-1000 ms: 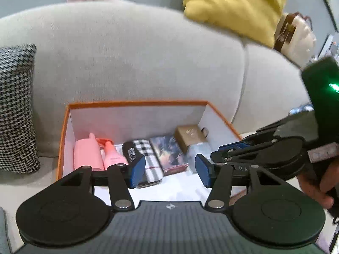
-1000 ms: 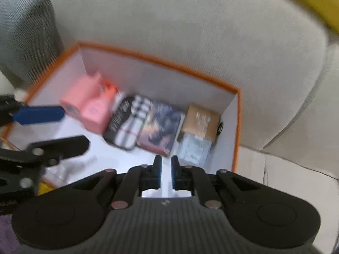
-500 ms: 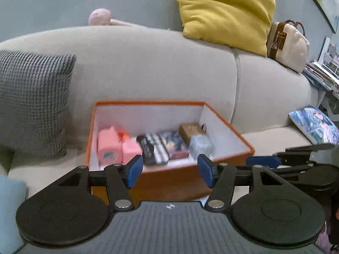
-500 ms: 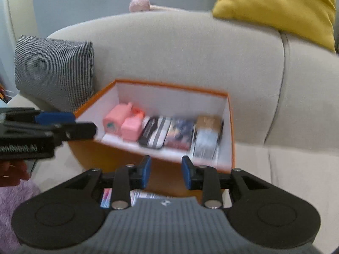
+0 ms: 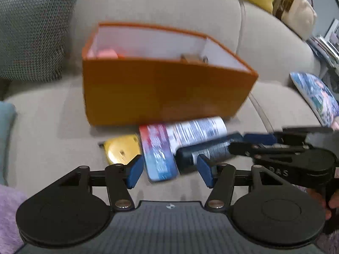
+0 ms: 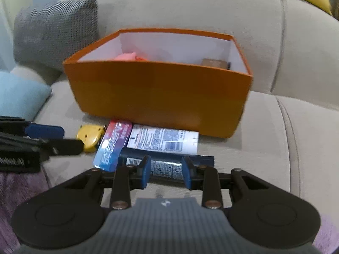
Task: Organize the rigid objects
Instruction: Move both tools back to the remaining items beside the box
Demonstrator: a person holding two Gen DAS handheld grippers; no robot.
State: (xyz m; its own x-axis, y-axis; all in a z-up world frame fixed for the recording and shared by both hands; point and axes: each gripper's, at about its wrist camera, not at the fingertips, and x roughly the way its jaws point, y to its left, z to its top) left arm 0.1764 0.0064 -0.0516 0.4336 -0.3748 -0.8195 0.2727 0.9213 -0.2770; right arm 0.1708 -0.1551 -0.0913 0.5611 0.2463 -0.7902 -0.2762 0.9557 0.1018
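Observation:
An orange box (image 5: 165,93) (image 6: 159,99) stands on the beige sofa seat, with pink items and a brown box showing inside. In front of it lie a yellow tape measure (image 5: 121,148) (image 6: 90,136), a red-and-blue packet (image 5: 159,152) (image 6: 113,146), a white labelled tube (image 5: 197,129) (image 6: 165,139) and a dark blue tube (image 5: 209,151) (image 6: 167,165). My left gripper (image 5: 169,169) (image 6: 55,138) hangs over the packet's near end, jaws closing a little, pads clear of it. My right gripper (image 6: 166,172) (image 5: 247,144) is over the dark blue tube, jaws opening, not pressing it.
A grey patterned cushion (image 5: 31,31) leans at the left, with a light blue cushion (image 6: 19,97) below it. A cream bag (image 5: 296,10) and a printed cushion (image 5: 317,99) are at the right. Purple fuzzy fabric (image 6: 21,186) lies at the near left.
Both grippers pulled back from inside the orange box and sank to the items lying in front of it. The right jaws went from nearly shut to apart.

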